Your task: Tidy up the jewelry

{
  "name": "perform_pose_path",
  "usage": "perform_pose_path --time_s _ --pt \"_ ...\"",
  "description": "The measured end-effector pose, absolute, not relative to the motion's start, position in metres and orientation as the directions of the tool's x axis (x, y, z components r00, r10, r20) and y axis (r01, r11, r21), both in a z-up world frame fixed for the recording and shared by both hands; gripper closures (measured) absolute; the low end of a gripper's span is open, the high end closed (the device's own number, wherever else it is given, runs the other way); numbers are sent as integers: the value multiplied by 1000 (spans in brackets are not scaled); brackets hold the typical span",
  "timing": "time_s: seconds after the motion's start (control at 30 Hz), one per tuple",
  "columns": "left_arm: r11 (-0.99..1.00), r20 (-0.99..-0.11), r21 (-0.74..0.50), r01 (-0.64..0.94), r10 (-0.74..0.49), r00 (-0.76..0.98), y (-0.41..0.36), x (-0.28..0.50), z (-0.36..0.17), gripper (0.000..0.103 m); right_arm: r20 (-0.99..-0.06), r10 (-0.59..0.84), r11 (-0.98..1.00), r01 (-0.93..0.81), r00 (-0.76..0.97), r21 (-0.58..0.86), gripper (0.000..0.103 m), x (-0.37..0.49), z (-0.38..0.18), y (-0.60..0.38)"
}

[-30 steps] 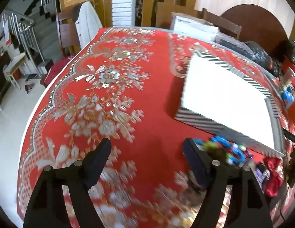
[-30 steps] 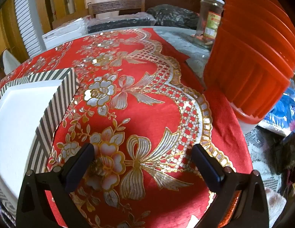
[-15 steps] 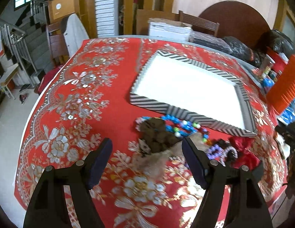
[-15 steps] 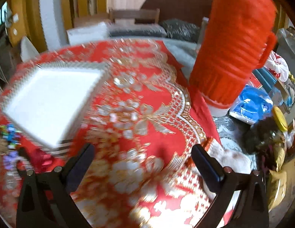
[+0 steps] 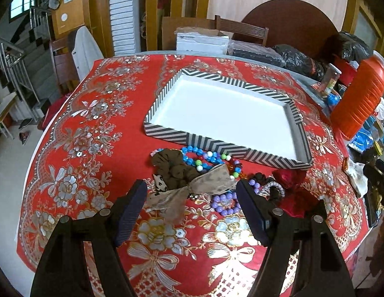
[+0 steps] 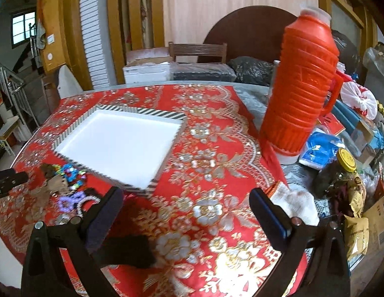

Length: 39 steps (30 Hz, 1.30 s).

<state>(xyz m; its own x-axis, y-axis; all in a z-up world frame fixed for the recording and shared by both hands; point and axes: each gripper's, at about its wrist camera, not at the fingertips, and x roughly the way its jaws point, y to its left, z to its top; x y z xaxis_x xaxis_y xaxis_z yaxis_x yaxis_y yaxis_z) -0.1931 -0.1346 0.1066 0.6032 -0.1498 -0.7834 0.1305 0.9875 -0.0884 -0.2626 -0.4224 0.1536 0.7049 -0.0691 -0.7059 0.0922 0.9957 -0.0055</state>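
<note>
From my right wrist view the jewelry pile (image 6: 68,185) smears into blur, and the left gripper (image 6: 9,183) is cropped at the frame edge.

A round surface (image 5: 303,80) wears a red floral cloth (image 5: 75,148). On it sit 1 striped tray (image 5: 216,146), white inside, a heap of beads and scrunchies (image 5: 199,173) just beside its near rim, and 1 orange flask (image 6: 303,94) upright at the cloth's edge.
</note>
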Motion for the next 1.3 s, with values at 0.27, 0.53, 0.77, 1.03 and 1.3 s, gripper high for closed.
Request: perform_pose_path --time_s 0.27,0.53,0.77,1.03,1.3 --pt "991 -778 -52 122 -117 617 -143 -201 109 45 -724 -16 1000 13 690 -9 0 -274 148 -395" --pt "996 -785 -48 74 -83 614 -140 -206 109 45 -766 30 1000 -17 642 25 0 -269 144 -375" --pt "997 -786 -35 74 -73 614 -144 -213 111 46 -771 44 999 -33 635 30 0 -270 146 -360" --pt "997 -782 -32 76 -72 619 -144 -216 114 46 -760 50 999 -25 648 44 0 -271 154 -353" --pt "996 -781 -41 85 -85 619 -142 -218 113 46 -779 43 999 -19 625 40 0 -270 149 -345"
